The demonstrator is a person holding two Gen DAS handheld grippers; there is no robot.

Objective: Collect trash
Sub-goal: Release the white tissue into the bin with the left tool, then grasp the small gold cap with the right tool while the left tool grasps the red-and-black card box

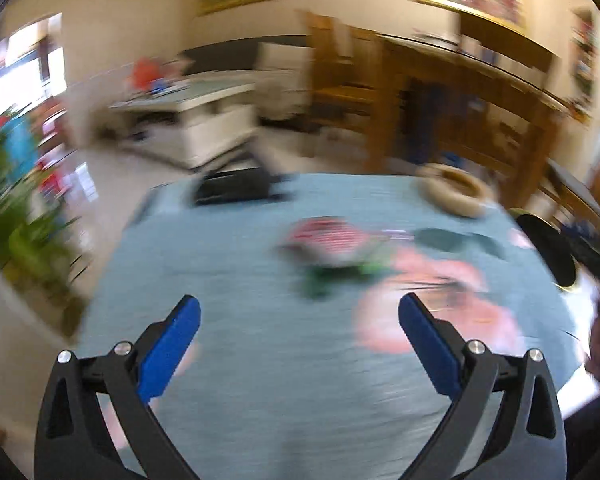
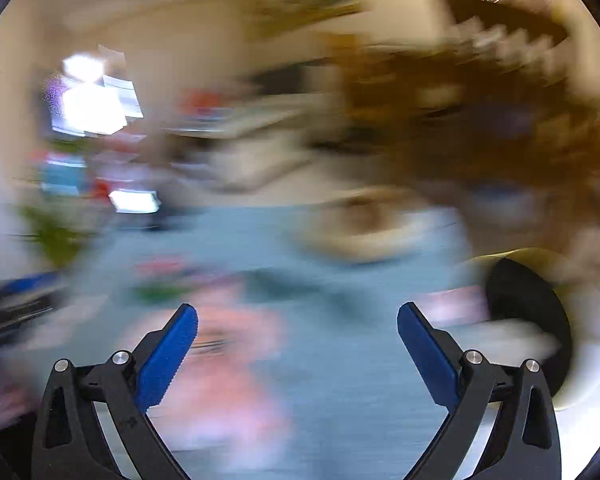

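Note:
Both views are motion-blurred. In the left wrist view my left gripper (image 1: 299, 310) is open and empty above a table with a light blue cloth (image 1: 240, 280). A crumpled red-and-white wrapper (image 1: 326, 238) with green bits (image 1: 340, 274) lies ahead of the fingers, with a pink patch (image 1: 432, 304) to its right. A dark opening with a pale rim, perhaps a bin (image 1: 548, 248), stands at the table's right edge. In the right wrist view my right gripper (image 2: 298, 312) is open and empty over the same cloth (image 2: 340, 360). The dark opening (image 2: 528, 320) is close on its right.
A beige round basket (image 1: 454, 192) sits at the table's far right. A black object (image 1: 236, 186) lies at the far edge. Green plants (image 1: 16, 224) stand to the left. Wooden furniture (image 1: 460, 112) and a white low table (image 1: 196, 120) stand beyond.

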